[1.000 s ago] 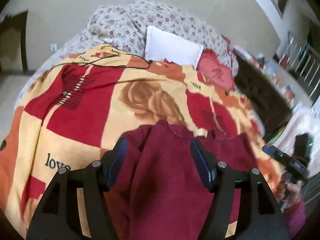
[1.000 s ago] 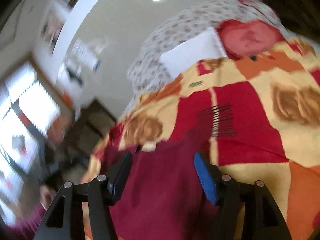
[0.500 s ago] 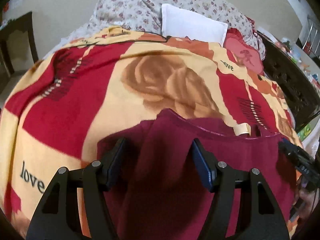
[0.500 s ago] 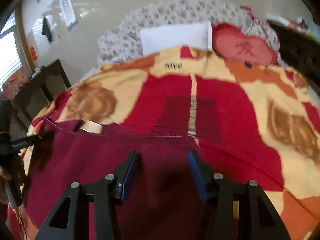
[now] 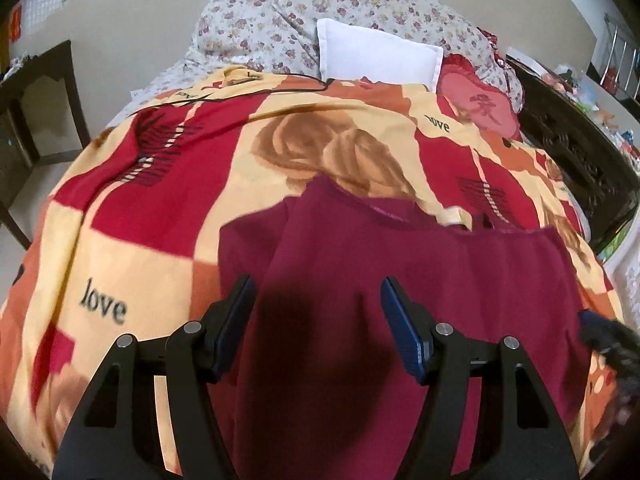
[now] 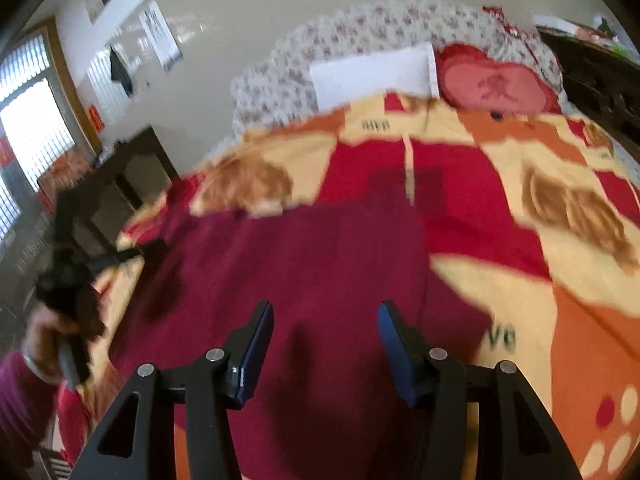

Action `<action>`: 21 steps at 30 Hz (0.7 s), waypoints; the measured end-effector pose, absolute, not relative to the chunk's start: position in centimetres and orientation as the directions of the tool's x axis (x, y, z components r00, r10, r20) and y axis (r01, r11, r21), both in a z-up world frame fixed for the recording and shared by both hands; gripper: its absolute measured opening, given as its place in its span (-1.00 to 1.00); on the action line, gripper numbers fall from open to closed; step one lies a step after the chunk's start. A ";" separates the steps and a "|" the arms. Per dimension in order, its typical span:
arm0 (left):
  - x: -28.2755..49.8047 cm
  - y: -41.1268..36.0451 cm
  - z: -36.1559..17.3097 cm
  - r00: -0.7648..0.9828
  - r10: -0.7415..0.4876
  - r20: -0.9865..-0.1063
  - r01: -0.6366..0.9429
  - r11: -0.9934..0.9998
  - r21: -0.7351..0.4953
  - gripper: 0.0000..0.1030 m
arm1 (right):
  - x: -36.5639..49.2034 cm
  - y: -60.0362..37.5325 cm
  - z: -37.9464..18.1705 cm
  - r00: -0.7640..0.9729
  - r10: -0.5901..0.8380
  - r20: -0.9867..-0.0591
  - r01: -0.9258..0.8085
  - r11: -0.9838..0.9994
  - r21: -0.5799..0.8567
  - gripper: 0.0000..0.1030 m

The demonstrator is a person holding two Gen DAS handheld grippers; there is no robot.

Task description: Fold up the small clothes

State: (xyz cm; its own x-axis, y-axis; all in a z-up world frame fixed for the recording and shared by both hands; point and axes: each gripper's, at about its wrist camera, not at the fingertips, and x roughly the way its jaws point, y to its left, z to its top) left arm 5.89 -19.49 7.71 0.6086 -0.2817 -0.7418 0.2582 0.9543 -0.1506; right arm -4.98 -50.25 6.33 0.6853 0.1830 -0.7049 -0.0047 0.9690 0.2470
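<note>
A dark maroon top (image 5: 400, 280) lies spread on the red and yellow blanket (image 5: 140, 240), its neckline and beige label (image 5: 456, 216) facing the pillows. My left gripper (image 5: 316, 284) hovers open over the top's left part, with only cloth below the jaws. In the right wrist view my right gripper (image 6: 325, 306) is also open above the maroon top (image 6: 300, 264), with nothing pinched. A hand holds the left gripper (image 6: 68, 280) at the left edge there. The right gripper (image 5: 600, 332) shows blurred at the far right of the left wrist view.
A white pillow (image 5: 376, 56), a red heart cushion (image 5: 480, 108) and a floral quilt (image 5: 320, 8) sit at the head of the bed. A black cable (image 5: 240, 94) crosses the blanket. Dark carved furniture (image 5: 580, 152) flanks the right side, and a dark table (image 5: 36, 92) the left.
Both grippers have sunk closer to the maroon top, which now fills more of each view. The right view swung round to face the bed head, and its jaws narrowed slightly.
</note>
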 end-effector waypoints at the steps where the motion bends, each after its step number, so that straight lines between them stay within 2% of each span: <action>1: 5.2 -19.4 7.8 0.611 -0.275 -0.742 0.256 0.956 -0.144 0.27 | -4.6 -50.2 5.3 0.661 0.182 -0.728 0.002 0.970 0.243 0.02; 4: 3.7 -19.1 7.9 0.608 -0.274 -0.745 0.245 0.958 -0.153 0.27 | -4.6 -49.9 5.8 0.657 0.167 -0.735 0.023 0.970 0.241 0.02; 7: 2.2 -18.6 8.1 0.613 -0.281 -0.739 0.247 0.956 -0.159 0.27 | -5.3 -49.3 7.7 0.681 0.208 -0.702 0.003 0.958 0.287 0.02; 11: 0.7 -18.0 8.0 0.620 -0.272 -0.736 0.254 0.957 -0.140 0.27 | -6.4 -48.2 8.6 0.676 0.179 -0.715 0.003 0.970 0.245 0.02; 15: -0.4 -17.1 7.2 0.606 -0.278 -0.745 0.246 0.956 -0.157 0.27 | -8.5 -48.5 8.1 0.683 0.172 -0.709 0.031 0.964 0.264 0.02; 21: -1.1 -16.0 6.0 0.581 -0.279 -0.765 0.216 0.958 -0.186 0.27 | -9.1 -49.6 5.8 0.639 0.160 -0.752 0.070 0.962 0.264 0.03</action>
State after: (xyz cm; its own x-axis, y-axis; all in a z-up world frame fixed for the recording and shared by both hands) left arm -1.12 -15.97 5.99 0.5806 -0.2795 -0.7647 0.2162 0.9584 -0.1862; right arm -9.05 -49.60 5.80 0.6394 0.1601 -0.7520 0.0699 0.9619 0.2642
